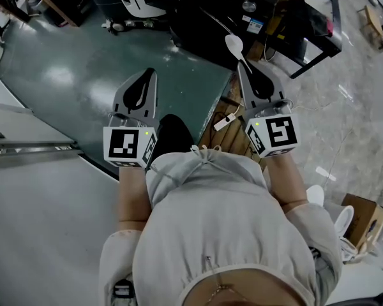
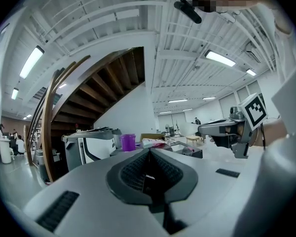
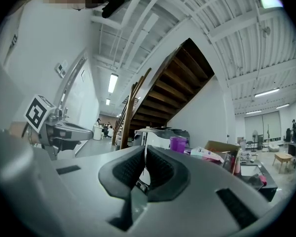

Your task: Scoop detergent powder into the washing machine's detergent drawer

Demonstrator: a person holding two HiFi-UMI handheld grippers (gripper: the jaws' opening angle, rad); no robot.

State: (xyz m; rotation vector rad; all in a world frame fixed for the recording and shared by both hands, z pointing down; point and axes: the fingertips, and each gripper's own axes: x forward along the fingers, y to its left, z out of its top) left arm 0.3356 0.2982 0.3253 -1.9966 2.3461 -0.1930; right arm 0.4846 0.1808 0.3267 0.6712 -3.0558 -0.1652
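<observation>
In the head view my right gripper [image 1: 241, 65] is shut on the handle of a white plastic spoon [image 1: 233, 43], whose bowl sticks out past the jaw tips toward a dark table. A thin white sliver of the spoon [image 3: 144, 174] shows between the closed pads in the right gripper view. My left gripper [image 1: 150, 73] is held level beside it, shut, with nothing between its pads [image 2: 138, 172]. Both grippers are raised in front of the person's chest, above the green floor. No detergent powder or drawer can be made out.
A dark table [image 1: 268, 18] with clutter stands ahead of the right gripper. A white appliance [image 2: 96, 144] and a purple cup [image 2: 128, 142] sit farther off, under a wooden staircase [image 3: 182, 88]. A cardboard box [image 1: 360, 218] lies on the floor at the right.
</observation>
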